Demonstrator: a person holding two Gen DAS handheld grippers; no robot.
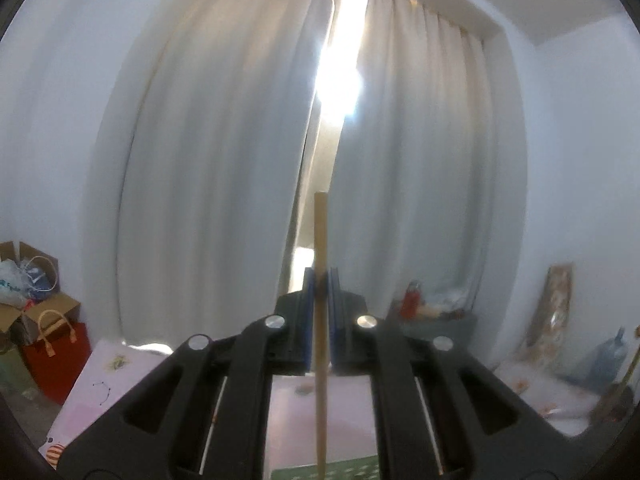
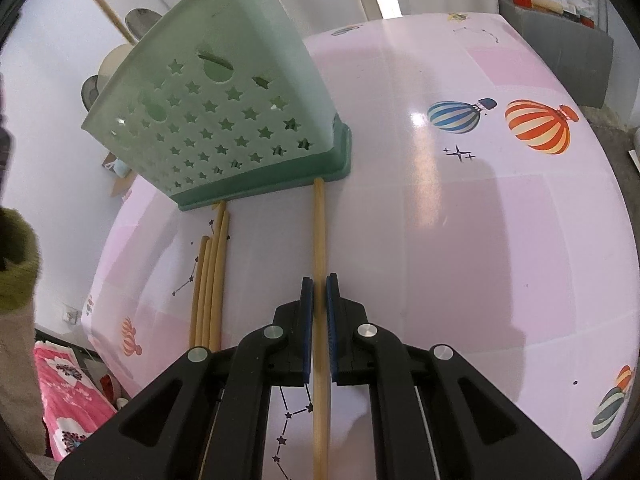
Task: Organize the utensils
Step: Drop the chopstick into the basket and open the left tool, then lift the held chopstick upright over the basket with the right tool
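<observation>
Pink balloon-print table [image 2: 460, 240] fills the right wrist view. Green star-punched utensil basket [image 2: 216, 120] stands at its far left, on a darker green base; spoon bowls and a long wooden handle poke up behind its rim.

Step in hand, as I read it: loading chopsticks into the basket, one per gripper.

Right gripper [image 2: 320, 292] is angled down at the table and clenched on a wooden chopstick [image 2: 319, 232]. The stick's far tip sits right at the basket's base, so it is low, at or near the tabletop. Four loose chopsticks [image 2: 210, 280] lie side by side on the table to its left, tips toward the basket.

Left gripper [image 1: 321, 284] points level, clenched on a second chopstick [image 1: 321, 232] held up in the air against white curtains [image 1: 240, 140].

Next move calls for lifting each stick clear of the basket's rim, tipping it upright and dropping it in. The right one needs height first.

View difference: only the right shows basket, table layout and remaining sticks. The left shows just room background, a red bag [image 1: 56, 356], boxes and a sliver of table.
</observation>
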